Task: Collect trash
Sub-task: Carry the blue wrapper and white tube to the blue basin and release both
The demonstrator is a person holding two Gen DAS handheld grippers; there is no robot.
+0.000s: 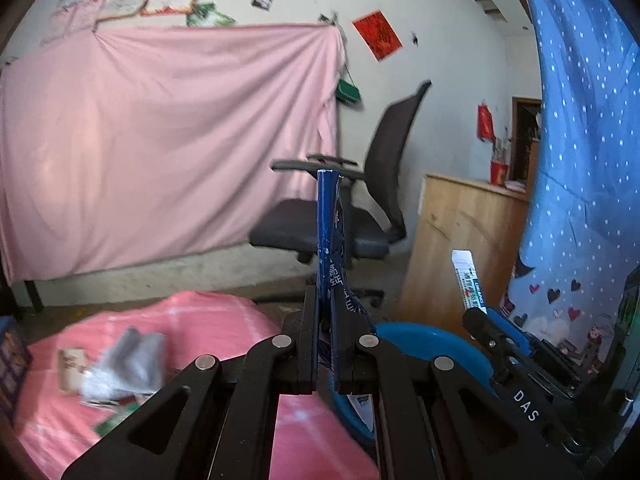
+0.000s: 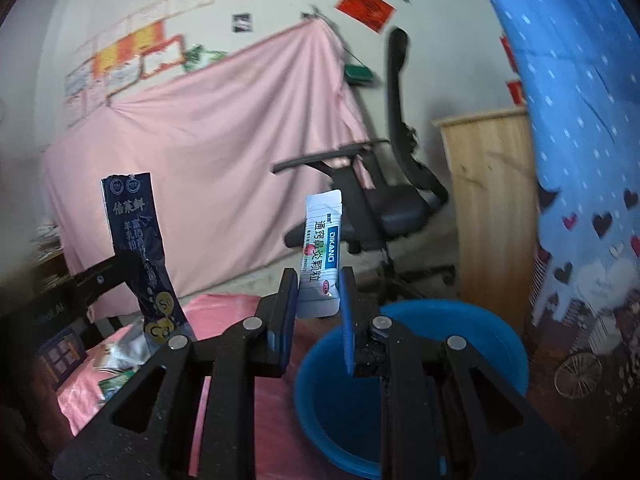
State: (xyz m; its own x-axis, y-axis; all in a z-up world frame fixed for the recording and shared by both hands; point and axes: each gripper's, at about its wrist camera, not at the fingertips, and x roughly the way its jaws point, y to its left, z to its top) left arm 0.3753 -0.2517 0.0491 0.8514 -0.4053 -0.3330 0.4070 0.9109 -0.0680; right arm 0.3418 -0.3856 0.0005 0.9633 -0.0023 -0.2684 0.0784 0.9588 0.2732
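Left gripper [image 1: 326,304] points slightly below level, jaws clenched on a dark blue sachet [image 1: 330,236] that stands upright, seen edge-on from the left wrist. In the right wrist view the same sachet [image 2: 138,248] shows its printed face at 9 o'clock.

Right gripper [image 2: 318,294] is likewise near level, jaws grasping the lower end of a white sachet [image 2: 322,248], which stands upright and leans slightly. From the left wrist it appears at 3 o'clock [image 1: 470,280].

A blue basin [image 2: 472,320] sits below and just past the right gripper's fingers, at 5 o'clock; its near rim is cut off by the linkage.

More wrappers [image 1: 120,364] lie on a pink cloth [image 1: 224,320] at 8 o'clock, blurred; their kinds cannot be made out.
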